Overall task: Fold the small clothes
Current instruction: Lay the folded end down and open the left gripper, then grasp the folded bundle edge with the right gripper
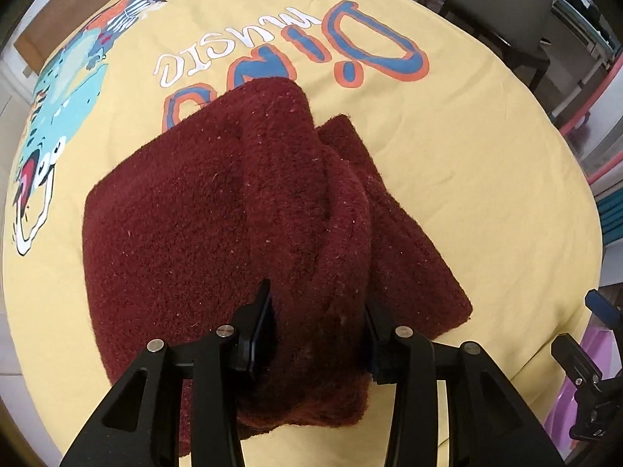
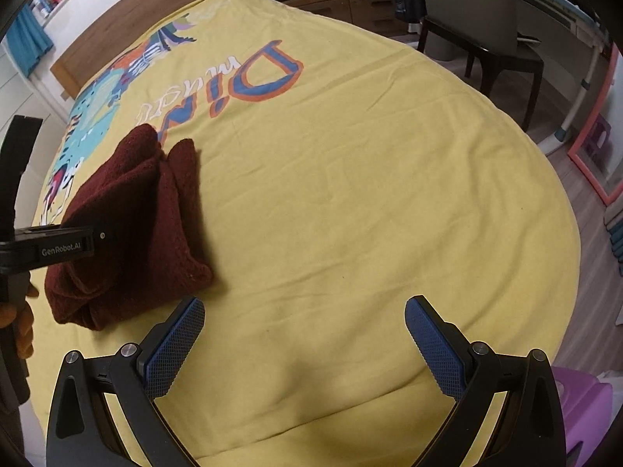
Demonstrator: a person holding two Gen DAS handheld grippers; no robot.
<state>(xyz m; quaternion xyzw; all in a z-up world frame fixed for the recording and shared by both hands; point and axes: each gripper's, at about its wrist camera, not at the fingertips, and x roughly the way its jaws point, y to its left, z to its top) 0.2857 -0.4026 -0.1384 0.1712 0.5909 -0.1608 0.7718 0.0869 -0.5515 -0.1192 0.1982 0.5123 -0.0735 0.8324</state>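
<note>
My left tool [image 1: 317, 334] points steeply down at the bed, its jaws partly open with a thick bunched fold of the dark red knitted garment [image 1: 233, 210] between them; the fingers [image 1: 261, 323] sit against the wool on either side, but I cannot tell whether they press on it. My right tool [image 2: 303, 346] hangs over bare yellow bedspread [image 2: 370, 194] with its blue pads [image 2: 432, 350] spread wide and nothing between them, touching nothing. In the right view, my left tool's black body and the hand [image 2: 23, 323] on its handle show at the left edge, above the garment. The garment lies folded in a lumpy pile near the bed's near left part, partly covering the printed lettering [image 1: 272, 58] on the bedspread. Beyond the bed's far edge stands a chair [image 2: 486, 31] on the wooden floor.
</note>
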